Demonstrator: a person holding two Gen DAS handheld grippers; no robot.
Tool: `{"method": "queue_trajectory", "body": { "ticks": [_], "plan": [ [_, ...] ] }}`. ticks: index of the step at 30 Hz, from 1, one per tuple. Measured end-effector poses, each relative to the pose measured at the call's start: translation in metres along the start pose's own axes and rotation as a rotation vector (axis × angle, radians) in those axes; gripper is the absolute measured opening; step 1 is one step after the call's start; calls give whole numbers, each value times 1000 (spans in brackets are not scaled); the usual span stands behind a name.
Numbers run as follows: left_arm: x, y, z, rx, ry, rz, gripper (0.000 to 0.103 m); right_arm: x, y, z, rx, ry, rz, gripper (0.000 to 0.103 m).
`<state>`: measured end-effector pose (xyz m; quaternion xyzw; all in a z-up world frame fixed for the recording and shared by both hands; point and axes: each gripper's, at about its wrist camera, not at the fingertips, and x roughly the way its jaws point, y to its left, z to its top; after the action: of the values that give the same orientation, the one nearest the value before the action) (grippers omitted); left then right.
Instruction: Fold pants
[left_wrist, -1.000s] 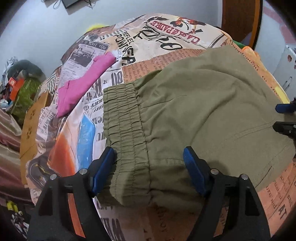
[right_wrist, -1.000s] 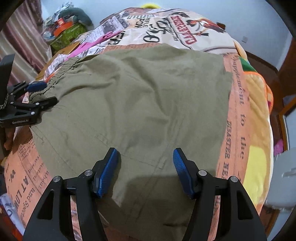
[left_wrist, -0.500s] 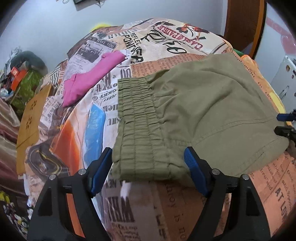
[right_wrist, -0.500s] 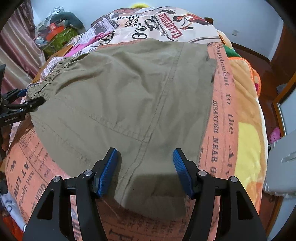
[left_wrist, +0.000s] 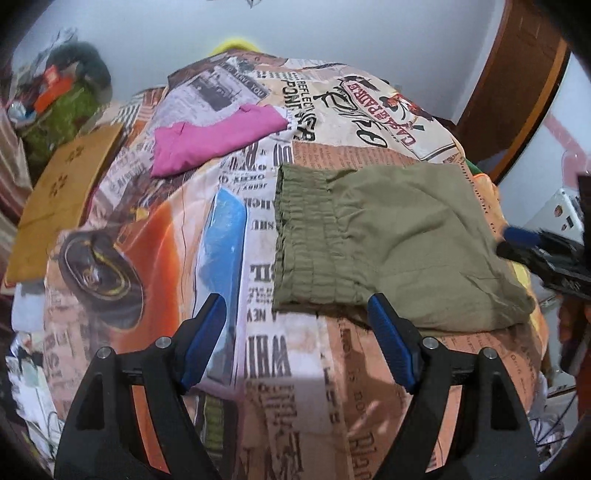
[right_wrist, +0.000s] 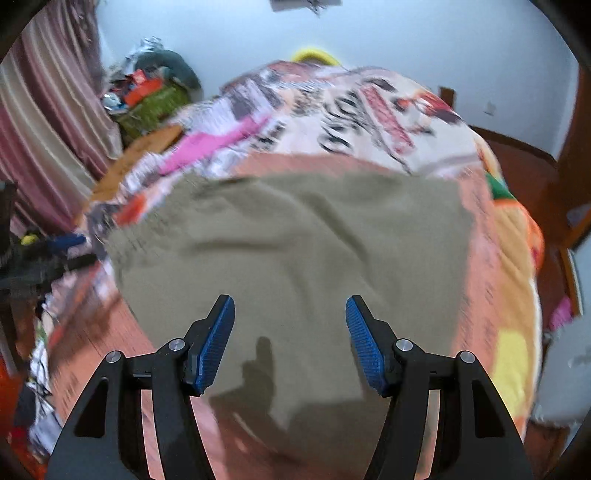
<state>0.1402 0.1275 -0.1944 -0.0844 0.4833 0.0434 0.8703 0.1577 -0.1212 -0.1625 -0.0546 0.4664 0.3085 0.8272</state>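
Observation:
The olive green pants (left_wrist: 391, 240) lie folded into a compact rectangle on the newspaper-print bedspread (left_wrist: 280, 354), elastic waistband to the left. My left gripper (left_wrist: 299, 347) hangs open above the bedspread just in front of the waistband corner, holding nothing. In the blurred right wrist view the pants (right_wrist: 295, 251) fill the middle, and my right gripper (right_wrist: 290, 339) is open above their near edge with nothing between its blue pads. The right gripper (left_wrist: 532, 243) also shows at the right edge of the left wrist view, beside the pants' right side.
A folded pink garment (left_wrist: 210, 142) lies farther back on the bed. A brown cardboard sheet (left_wrist: 62, 195) and a pile of clutter (left_wrist: 62, 99) sit off the bed's left side. A wooden door frame (left_wrist: 517, 81) stands at the right.
Both grippers have drawn back and up from the pants, which now look smaller and farther away. The left gripper no longer straddles the waistband; it has shifted left over bare bedspread.

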Motion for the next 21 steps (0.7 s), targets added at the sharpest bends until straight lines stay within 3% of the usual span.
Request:
{"method": "queue_trajectory", "body": {
  "ticks": [6,12,21],
  "plan": [
    [5,9,-16,-33,41,-19,79,60,31,35,-56,67,28,59],
    [21,14,-25,-103,100,-81,80,108,39,31,-114,242,40,59],
    [26,-5,-22,-95,100,-130,83,76,40,4,-154,254,92,59]
  ]
}}
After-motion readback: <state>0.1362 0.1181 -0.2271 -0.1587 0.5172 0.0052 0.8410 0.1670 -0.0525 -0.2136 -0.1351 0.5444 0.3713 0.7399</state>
